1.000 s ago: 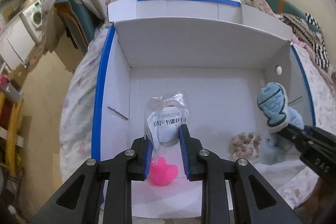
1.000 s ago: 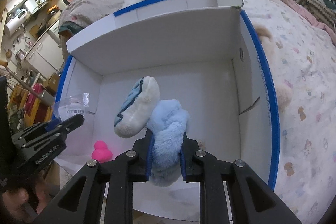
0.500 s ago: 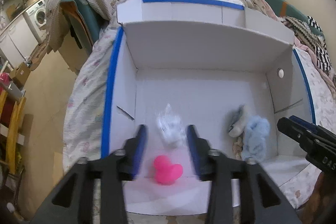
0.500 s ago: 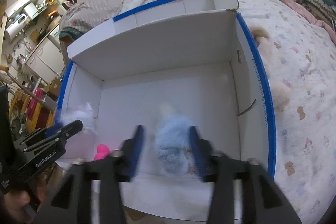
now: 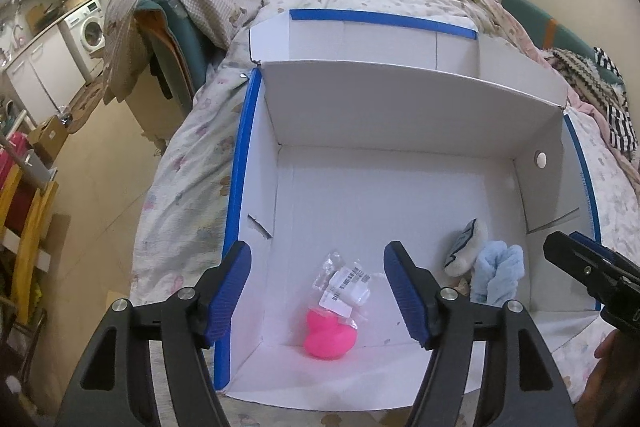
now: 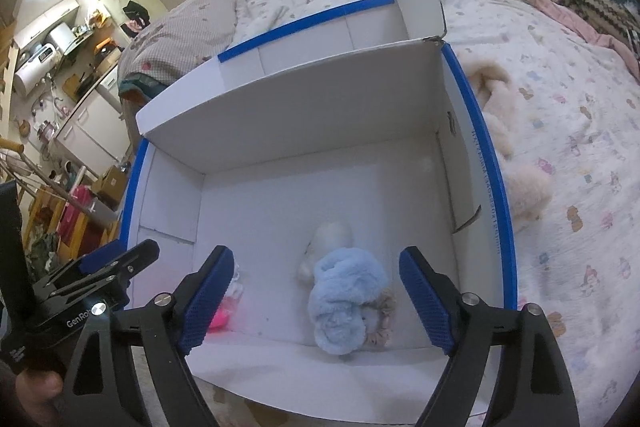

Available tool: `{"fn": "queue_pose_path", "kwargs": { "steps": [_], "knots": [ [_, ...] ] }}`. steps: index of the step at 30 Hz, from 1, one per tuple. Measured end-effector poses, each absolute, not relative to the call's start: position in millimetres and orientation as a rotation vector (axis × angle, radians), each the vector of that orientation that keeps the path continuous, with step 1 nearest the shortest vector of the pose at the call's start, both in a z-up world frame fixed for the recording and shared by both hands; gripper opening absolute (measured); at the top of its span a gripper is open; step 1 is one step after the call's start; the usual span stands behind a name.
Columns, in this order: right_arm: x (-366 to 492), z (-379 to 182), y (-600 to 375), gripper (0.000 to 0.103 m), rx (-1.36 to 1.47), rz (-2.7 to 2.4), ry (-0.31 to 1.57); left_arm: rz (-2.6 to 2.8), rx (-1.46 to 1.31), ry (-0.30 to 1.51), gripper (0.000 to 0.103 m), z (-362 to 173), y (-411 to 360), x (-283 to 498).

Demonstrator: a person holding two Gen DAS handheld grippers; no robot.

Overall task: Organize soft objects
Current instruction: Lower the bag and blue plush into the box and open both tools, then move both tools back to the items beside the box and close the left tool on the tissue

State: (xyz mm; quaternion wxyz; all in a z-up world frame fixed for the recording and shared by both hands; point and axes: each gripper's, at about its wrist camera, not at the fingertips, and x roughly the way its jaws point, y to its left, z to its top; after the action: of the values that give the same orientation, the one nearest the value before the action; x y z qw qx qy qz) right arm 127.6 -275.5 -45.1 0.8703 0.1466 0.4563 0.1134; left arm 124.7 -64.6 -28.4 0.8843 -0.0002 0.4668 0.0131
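Both jaws are standing wide apart, holding nothing: left gripper (image 5: pixel 318 297) is hovering over the packet (image 5: pixel 347 285) and pink duck (image 5: pixel 329 335) at the box (image 6: pixel 486 163) near-left corner, right gripper (image 6: pixel 316 307) above the blue plush (image 6: pixel 344 303) near-right

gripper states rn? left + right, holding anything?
Left gripper: open, holding nothing; the bagged item lies in the box.
Right gripper: open, holding nothing; the blue plush lies in the box.
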Motion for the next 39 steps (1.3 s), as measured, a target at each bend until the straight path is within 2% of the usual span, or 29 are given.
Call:
{"fn": "queue_pose_path", "kwargs": {
  "steps": [22, 28, 39],
  "knots": [
    [94, -29, -268, 0.090, 0.304, 0.272, 0.921, 0.060, -0.039, 0.901, 0.066, 2, -40, 83],
    [71, -23, -270, 0.090, 0.302, 0.276, 0.909, 0.064, -0.056, 0.936, 0.066, -5, -28, 56],
    [33, -47, -266, 0.090, 0.292, 0.283, 0.988, 0.127, -0.112, 0.991, 0.066, -28, 21, 14]
  ]
}}
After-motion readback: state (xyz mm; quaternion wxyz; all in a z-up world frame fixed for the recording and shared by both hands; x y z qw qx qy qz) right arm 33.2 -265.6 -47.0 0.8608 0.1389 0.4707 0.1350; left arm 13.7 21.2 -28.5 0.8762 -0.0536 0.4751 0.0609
